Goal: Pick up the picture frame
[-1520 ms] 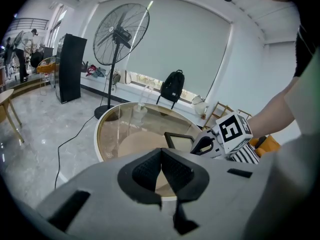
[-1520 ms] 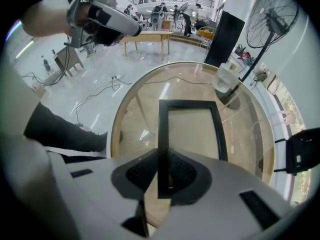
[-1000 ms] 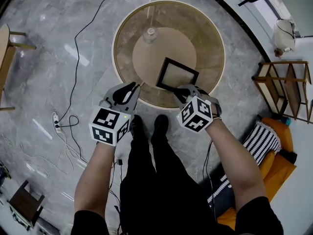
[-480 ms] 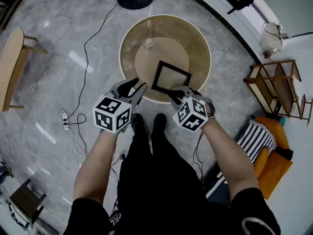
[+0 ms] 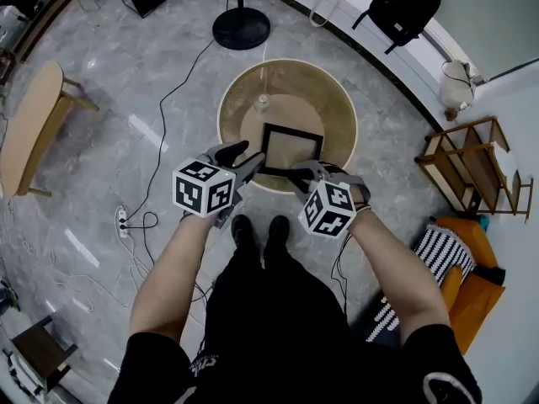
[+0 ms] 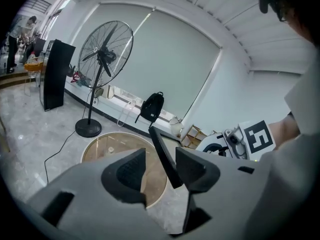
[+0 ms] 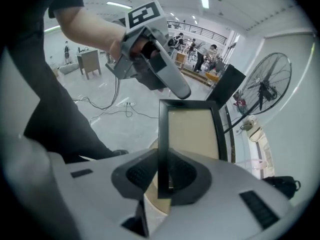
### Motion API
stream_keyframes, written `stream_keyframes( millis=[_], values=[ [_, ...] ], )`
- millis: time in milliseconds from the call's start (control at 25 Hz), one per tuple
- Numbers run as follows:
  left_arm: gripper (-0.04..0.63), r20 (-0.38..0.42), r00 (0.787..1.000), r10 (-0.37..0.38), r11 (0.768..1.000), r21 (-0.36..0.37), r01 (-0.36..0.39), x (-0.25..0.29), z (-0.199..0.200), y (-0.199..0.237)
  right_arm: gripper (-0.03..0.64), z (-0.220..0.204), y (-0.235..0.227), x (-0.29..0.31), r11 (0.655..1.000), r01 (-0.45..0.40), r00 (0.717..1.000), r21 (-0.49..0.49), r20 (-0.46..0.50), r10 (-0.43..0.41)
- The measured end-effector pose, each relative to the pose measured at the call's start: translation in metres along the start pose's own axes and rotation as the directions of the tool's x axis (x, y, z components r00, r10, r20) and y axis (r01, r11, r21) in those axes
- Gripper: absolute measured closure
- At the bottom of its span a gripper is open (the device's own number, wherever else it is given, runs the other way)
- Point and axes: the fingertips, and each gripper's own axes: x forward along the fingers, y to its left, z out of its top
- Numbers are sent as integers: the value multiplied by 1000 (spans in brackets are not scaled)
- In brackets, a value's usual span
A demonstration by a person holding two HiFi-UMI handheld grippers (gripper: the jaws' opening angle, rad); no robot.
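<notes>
A black picture frame (image 5: 291, 147) with a tan panel hangs in the air above the round glass table (image 5: 341, 112). My right gripper (image 5: 301, 175) is shut on its near right edge; in the right gripper view the frame's black bar (image 7: 163, 149) is pinched between the two pads. My left gripper (image 5: 246, 163) is at the frame's near left corner and its jaws are opening. In the left gripper view the frame's edge (image 6: 161, 151) stands between the pads, close by the right one and apart from the left one. The left gripper (image 7: 162, 79) also shows in the right gripper view.
A small clear vessel (image 5: 263, 102) stands on the table. A standing fan (image 6: 106, 49) with a round base (image 5: 241, 29) is beyond it, and a black backpack (image 5: 406, 5) by the wall. Cables (image 5: 135, 217) lie at left; a wooden rack (image 5: 472, 162) and an orange seat (image 5: 472, 268) at right.
Both grippers have risen with the frame, lifting it off the table. The left gripper's jaws have spread apart. The table now looks smaller and farther below.
</notes>
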Motion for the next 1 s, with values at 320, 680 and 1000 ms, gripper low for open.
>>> stream_keyframes(
  millis=[320, 680, 1000],
  values=[
    [396, -21, 997, -74, 997, 4, 74, -6, 16, -26, 551, 28, -2, -31, 997, 51, 998, -66, 42, -48],
    [478, 21, 991, -129, 990, -58, 130, -16, 26, -46, 551, 42, 1, -46, 992, 95, 994, -87, 67, -89],
    [520, 57, 995, -82, 996, 41, 80, -31, 58, -48, 543, 51, -14, -59, 986, 152, 984, -69, 102, -145]
  ],
)
